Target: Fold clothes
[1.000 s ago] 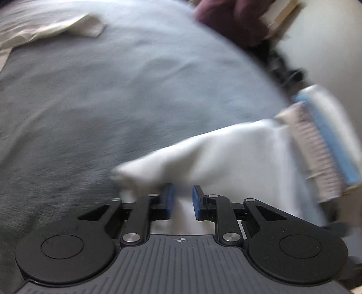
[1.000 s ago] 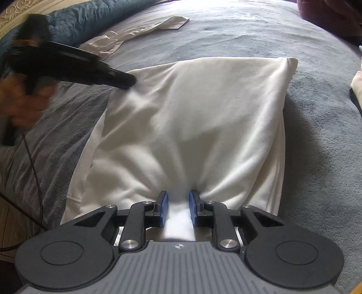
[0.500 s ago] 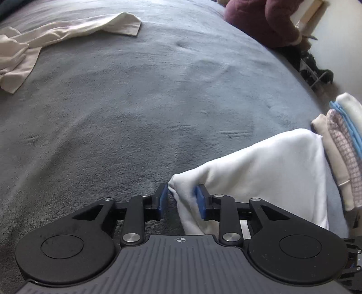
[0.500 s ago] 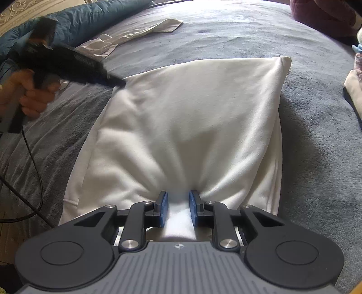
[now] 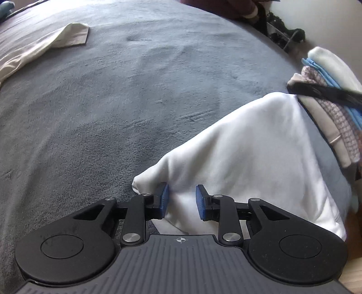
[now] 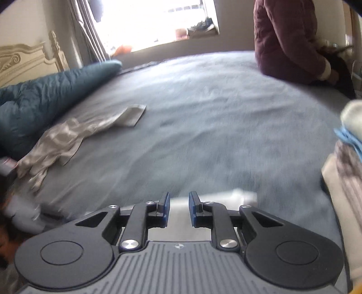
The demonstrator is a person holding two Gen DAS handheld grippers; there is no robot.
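A grey blanket [image 6: 203, 117] covers the bed across the middle of the frame. At the left lie a teal quilt [image 6: 45, 90] and a carved cream headboard [image 6: 25, 63]. A bright window [image 6: 158, 20] fills the top, and a person in a maroon jacket [image 6: 287, 38] sits at the upper right.

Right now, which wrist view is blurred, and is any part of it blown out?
Right wrist view: motion-smeared across the grey fleece bedspread and crumpled beige garment; the bright window is overexposed to white. Left wrist view: sharp on the folded white garment, evenly lit, with fisheye bending at the edges.
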